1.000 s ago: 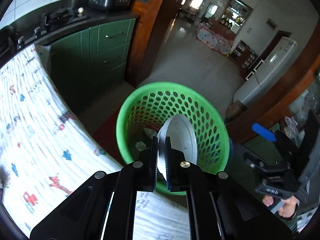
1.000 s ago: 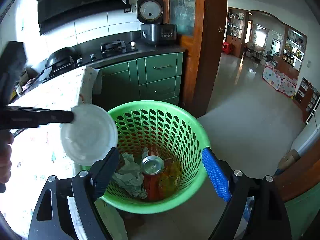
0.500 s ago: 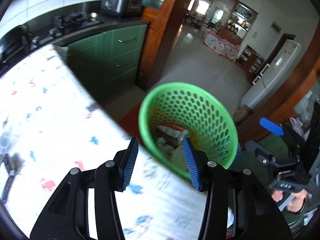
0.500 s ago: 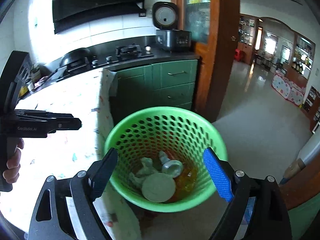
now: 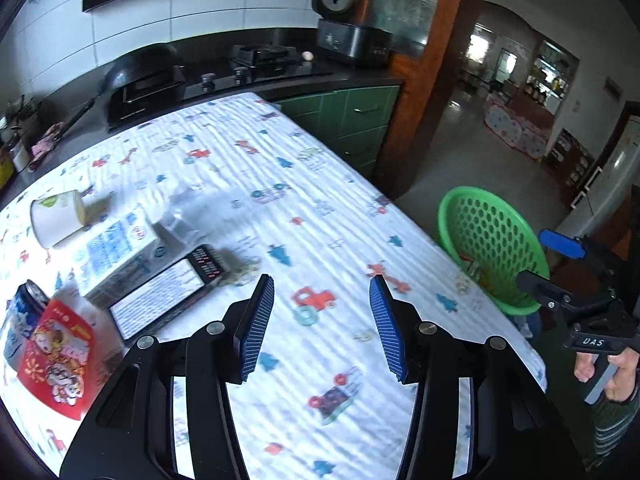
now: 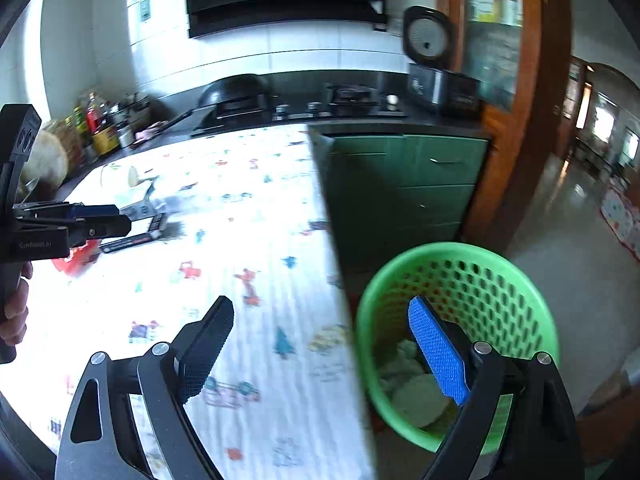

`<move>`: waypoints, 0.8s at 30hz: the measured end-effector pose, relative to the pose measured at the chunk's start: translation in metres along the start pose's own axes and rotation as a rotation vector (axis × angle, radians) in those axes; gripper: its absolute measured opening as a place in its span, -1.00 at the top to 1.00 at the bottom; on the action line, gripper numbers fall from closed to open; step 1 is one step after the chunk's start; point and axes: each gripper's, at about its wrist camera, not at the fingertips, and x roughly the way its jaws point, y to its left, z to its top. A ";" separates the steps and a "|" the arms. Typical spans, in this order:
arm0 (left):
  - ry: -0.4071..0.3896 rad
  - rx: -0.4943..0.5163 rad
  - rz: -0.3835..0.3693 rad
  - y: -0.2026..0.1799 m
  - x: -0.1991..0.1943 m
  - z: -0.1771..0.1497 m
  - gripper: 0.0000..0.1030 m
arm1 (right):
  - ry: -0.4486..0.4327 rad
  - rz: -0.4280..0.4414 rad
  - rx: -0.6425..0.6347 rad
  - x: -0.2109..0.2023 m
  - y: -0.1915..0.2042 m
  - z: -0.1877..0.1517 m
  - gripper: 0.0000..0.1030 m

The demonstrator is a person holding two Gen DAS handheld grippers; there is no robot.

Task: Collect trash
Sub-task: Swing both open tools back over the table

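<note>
Green perforated plastic forms the trash basket [image 6: 516, 276], which stands on the floor beside the surface [image 5: 280, 184] edge, at lower right of the right wrist view. White crumpled paper and a round white lid [image 6: 418, 400] lie inside it. Left claw [image 5: 322, 322]: jaws apart, just been opening, nothing between them, above the printed cloth. Right claw [image 6: 320, 354]: jaws wide, just been opening, empty, straddling the surface edge and basket rim. Remaining trash sits at left of the left wrist view: paper cup [image 5: 56, 216], carton [image 5: 116, 256], dark box [image 5: 164, 296], red packet [image 5: 56, 356].
</note>
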 end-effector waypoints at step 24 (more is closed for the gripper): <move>0.169 -0.142 0.288 0.210 -0.041 -0.033 -0.59 | 0.113 0.204 -0.268 0.059 0.184 0.045 -0.70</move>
